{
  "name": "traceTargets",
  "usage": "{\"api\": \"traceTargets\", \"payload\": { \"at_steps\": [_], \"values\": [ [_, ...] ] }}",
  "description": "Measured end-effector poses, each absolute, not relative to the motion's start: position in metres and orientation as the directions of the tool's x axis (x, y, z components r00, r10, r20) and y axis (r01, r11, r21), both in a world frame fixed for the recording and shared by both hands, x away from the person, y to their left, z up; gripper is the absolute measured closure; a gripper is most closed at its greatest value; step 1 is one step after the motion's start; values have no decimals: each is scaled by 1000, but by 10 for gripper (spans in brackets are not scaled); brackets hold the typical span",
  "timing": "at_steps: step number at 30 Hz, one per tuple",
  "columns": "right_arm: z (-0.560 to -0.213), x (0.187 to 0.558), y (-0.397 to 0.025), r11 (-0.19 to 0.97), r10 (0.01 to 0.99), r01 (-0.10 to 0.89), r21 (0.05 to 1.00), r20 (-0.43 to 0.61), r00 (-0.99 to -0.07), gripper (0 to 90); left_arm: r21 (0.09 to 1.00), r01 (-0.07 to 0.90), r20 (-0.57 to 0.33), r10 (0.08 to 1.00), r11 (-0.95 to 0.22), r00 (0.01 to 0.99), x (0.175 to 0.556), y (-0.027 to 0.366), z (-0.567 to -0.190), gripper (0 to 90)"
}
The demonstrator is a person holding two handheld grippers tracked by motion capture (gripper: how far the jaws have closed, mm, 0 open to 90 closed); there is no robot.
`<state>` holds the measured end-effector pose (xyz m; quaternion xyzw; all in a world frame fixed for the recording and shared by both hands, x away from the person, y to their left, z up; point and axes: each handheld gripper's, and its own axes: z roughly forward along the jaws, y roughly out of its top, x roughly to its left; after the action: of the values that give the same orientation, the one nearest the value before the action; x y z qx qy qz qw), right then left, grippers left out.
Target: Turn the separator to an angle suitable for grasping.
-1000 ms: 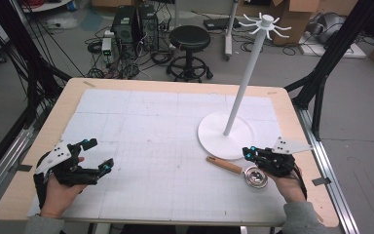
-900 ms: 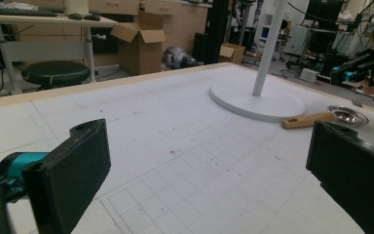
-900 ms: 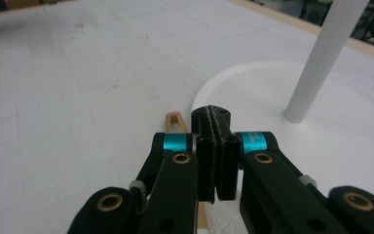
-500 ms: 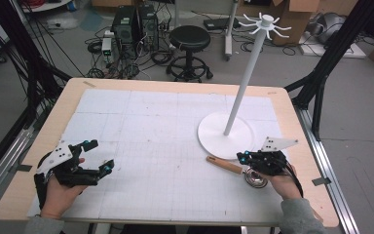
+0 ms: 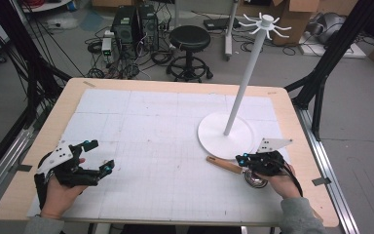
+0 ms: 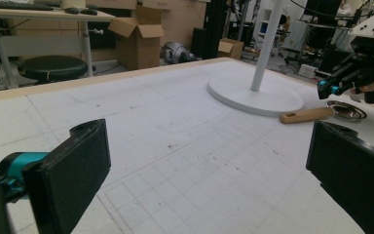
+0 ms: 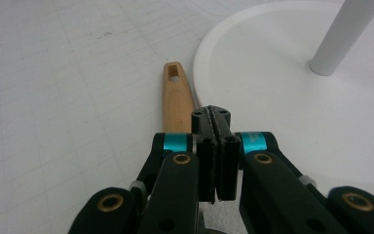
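Observation:
A utensil with a wooden handle (image 5: 221, 165) and a small metal bowl (image 5: 255, 179) lies on the white mat, just in front of the white stand's round base (image 5: 226, 134). My right gripper (image 5: 241, 158) hovers over the handle near the bowl. In the right gripper view its jaws are pressed shut (image 7: 212, 114) with nothing between them, and the handle (image 7: 175, 97) runs out ahead underneath, beside the base (image 7: 272, 73). At the front left my left gripper (image 5: 101, 155) is held wide open and empty, its jaws (image 6: 204, 165) facing the utensil (image 6: 304, 115) and the right gripper (image 6: 328, 87) across the table.
The stand's tall pole (image 5: 246, 78) rises from the base to a hooked top (image 5: 265, 22). The wooden table edge (image 5: 302, 141) lies close on the right. A black stool (image 5: 190, 41), computer gear and boxes stand on the floor beyond.
My right gripper has slid left along the utensil, from over the bowl toward the handle. The left gripper has stayed in place.

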<state>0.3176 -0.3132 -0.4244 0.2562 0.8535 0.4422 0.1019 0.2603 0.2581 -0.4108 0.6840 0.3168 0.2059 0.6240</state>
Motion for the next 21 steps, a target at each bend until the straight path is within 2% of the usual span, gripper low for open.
{"api": "traceTargets", "payload": {
  "at_steps": [21],
  "values": [
    [-431, 322, -308, 539, 506, 346, 768, 33, -862, 900, 982, 185, -111, 689, -34, 716, 261, 258, -412, 29]
  ]
}}
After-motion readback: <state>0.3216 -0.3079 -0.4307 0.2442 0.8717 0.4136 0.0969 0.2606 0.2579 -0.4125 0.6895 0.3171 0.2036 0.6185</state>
